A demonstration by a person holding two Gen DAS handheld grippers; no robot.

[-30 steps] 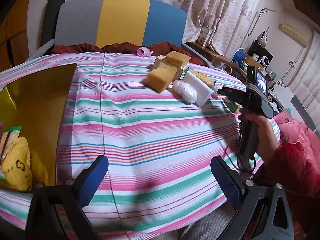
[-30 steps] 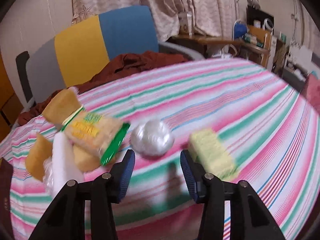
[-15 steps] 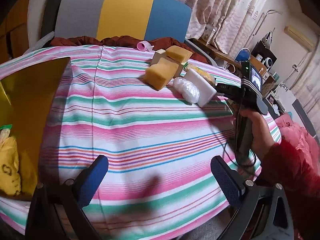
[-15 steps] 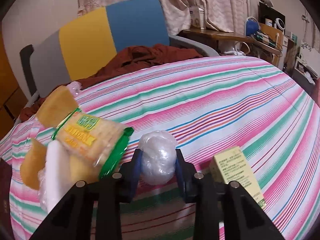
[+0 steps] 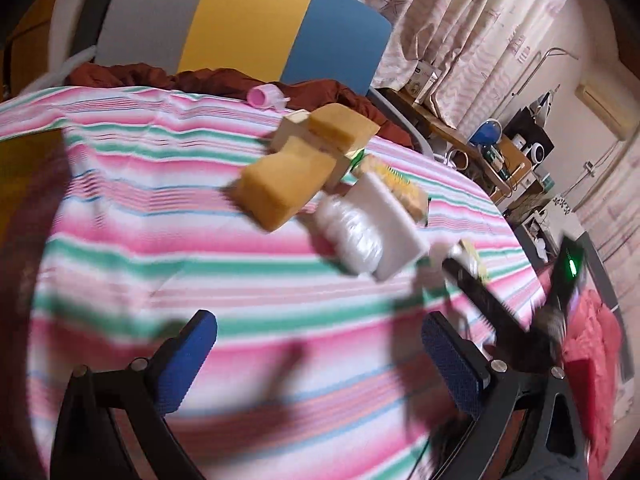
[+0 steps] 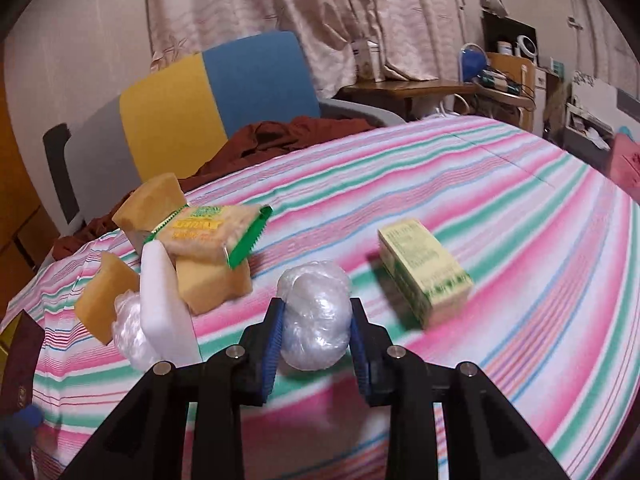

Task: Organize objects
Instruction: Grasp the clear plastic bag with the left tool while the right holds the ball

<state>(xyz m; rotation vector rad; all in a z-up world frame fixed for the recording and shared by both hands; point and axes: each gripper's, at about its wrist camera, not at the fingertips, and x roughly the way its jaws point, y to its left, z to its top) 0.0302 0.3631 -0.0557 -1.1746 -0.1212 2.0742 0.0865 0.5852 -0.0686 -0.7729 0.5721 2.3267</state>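
My right gripper (image 6: 316, 336) is shut on a clear plastic wad (image 6: 314, 316) and holds it above the striped tablecloth (image 6: 480, 200). To its left lie yellow sponges (image 6: 212, 284), a white foam block (image 6: 164, 312), a cracker packet (image 6: 212, 232) and another plastic wad (image 6: 128, 332). A pale green box (image 6: 424, 268) lies to its right. My left gripper (image 5: 316, 364) is open and empty over the cloth, short of the sponge pile (image 5: 284, 188). The right gripper's body (image 5: 492, 308) shows at the right of the left wrist view.
A grey, yellow and blue chair (image 5: 240, 24) with a dark red cloth (image 5: 208, 80) stands behind the table. A pink cap (image 5: 264, 96) lies at the far edge. A gold tray edge (image 5: 24, 168) shows at left. A cluttered desk (image 6: 496, 80) stands at right.
My right gripper has closed on the plastic wad and lifted it off the cloth. My left gripper has moved forward and right toward the sponge pile, and the gold tray has slid out of view.
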